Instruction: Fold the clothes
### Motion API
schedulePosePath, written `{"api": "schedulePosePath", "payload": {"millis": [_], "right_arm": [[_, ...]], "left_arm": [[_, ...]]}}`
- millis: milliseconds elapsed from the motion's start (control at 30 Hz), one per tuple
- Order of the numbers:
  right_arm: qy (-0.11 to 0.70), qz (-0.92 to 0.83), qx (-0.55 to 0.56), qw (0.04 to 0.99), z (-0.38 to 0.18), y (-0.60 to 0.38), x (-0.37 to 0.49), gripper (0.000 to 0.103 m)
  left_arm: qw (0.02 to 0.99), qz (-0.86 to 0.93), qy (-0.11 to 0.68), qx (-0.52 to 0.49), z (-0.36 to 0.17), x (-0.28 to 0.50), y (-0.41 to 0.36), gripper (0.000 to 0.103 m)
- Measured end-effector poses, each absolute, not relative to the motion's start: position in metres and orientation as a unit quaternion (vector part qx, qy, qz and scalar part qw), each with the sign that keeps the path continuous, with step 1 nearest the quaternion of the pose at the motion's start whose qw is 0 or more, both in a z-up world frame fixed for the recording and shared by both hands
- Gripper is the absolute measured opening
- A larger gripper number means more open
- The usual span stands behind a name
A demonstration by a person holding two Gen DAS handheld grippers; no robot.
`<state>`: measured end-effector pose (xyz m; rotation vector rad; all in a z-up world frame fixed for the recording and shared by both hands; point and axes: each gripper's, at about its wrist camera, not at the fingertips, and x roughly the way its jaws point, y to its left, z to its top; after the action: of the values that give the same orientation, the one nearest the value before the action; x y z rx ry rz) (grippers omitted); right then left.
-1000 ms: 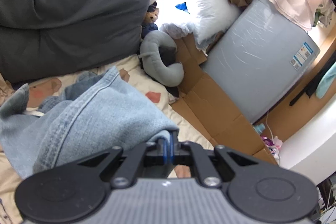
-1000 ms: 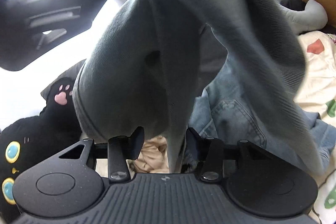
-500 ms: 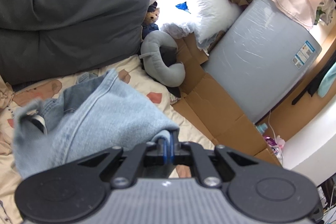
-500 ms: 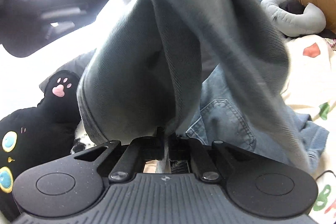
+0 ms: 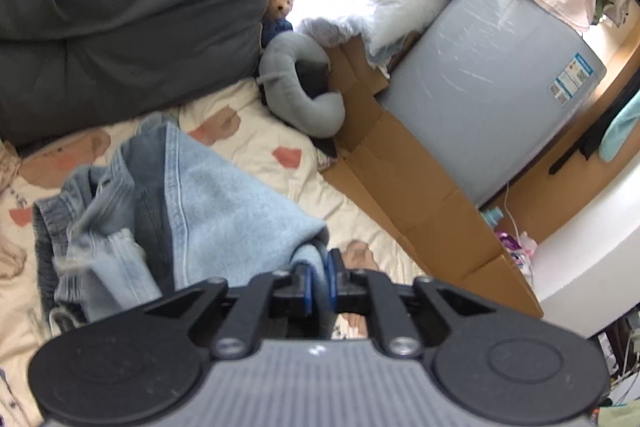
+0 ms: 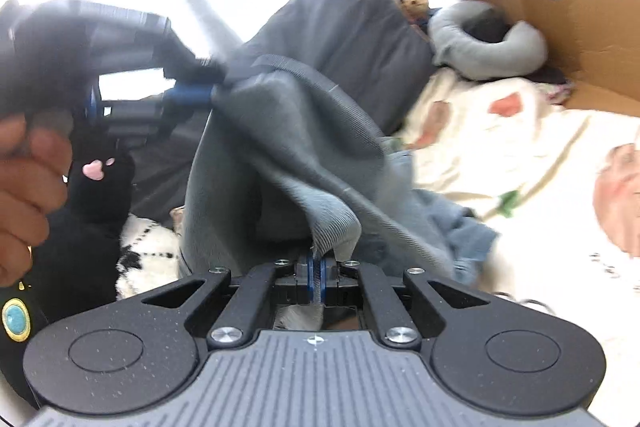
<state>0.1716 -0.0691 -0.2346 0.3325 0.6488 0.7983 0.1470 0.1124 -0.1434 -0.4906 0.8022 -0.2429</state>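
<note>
2 close wrist views sharing the bedspread (image 5: 256, 139)

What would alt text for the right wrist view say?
The right tongs are shut on a fold of a grey garment, while the left tongs, held in a hand, grip its far edge. Beyond lie a patterned bedsheet, jeans and a black cat plush.
</note>
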Motion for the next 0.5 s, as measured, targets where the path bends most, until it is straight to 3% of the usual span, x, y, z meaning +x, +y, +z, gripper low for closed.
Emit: {"api": "schedulePosePath", "payload": {"millis": [500], "right_arm": [[0.339,0.307,0.086,0.885,-0.186,-0.172,0.118,0.000]], "left_arm": [[0.795,-0.184,0.517,-0.260,-0.167,0.136,0.109,0.009]]}}
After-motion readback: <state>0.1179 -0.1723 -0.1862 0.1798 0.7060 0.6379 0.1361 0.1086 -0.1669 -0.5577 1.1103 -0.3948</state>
